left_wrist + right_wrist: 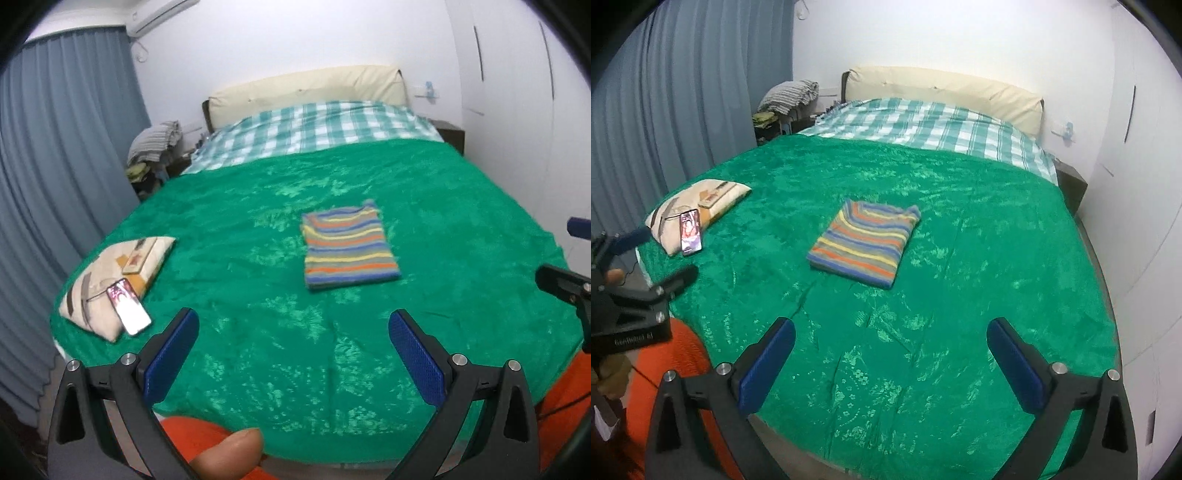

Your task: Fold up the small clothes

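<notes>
A small striped garment (349, 245), in blue, orange, yellow and grey, lies folded into a neat rectangle in the middle of the green blanket (258, 350). It also shows in the right wrist view (866, 242). My left gripper (293, 325) is open and empty, held back over the bed's near edge, well short of the garment. My right gripper (891, 334) is open and empty too, also near the front edge. The left gripper shows at the left edge of the right wrist view (661, 266), and the right gripper at the right edge of the left wrist view (569, 258).
A patterned cushion (110, 277) lies at the bed's left edge with a lit phone (129, 306) and a small box (142, 256) on it. A checked sheet (314, 129) and cream headboard (306, 92) are at the far end. Blue curtains (55, 166) hang left, white wardrobes (1137, 184) stand right.
</notes>
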`<state>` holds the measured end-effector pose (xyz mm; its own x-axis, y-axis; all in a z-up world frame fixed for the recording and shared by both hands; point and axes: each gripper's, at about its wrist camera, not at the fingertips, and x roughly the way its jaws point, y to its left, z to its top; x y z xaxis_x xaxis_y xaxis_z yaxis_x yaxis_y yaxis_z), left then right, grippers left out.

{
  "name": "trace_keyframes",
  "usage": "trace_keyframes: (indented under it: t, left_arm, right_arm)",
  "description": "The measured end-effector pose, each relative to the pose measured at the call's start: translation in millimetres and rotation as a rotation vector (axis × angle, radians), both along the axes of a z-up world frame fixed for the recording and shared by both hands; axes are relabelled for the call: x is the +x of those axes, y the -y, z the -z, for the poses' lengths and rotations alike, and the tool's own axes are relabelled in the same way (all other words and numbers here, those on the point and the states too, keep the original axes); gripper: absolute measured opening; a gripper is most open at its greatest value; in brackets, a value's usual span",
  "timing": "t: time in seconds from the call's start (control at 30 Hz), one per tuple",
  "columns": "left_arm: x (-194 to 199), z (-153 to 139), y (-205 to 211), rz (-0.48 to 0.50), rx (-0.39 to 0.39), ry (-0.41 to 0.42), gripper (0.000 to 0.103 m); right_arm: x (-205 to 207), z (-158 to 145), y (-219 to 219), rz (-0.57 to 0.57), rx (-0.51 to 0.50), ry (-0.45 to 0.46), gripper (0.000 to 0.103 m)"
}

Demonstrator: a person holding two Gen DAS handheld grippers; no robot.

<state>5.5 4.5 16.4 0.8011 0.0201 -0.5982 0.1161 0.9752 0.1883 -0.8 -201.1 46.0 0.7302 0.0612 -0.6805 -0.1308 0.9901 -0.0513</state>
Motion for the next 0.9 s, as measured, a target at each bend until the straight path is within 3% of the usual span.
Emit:
trace_keyframes:
  t: [0.3, 0.43, 0.63, 0.9]
  left_arm:
    - [-10, -6, 0, 0.013, -0.012, 0.021, 0.103]
    - [-7, -6, -2, 0.015, -0.042, -0.045, 0.103]
    - [-10, 2, 5, -0.017, 0.017, -0.100, 0.103]
    - [-18, -6, -4, -0.017, -0.056, -0.128, 0.103]
  right_arm:
    - [-8, 2, -6, -0.010, 0.036, -0.024, 0.103]
    - [-11, 12, -6, 0.008, 0.070, -0.047, 0.103]
    - [-15, 21, -10, 0.021, 0.081, -0.074, 0.103]
    - [-16, 8, -13, 0.011, 0.095, -0.058, 0.103]
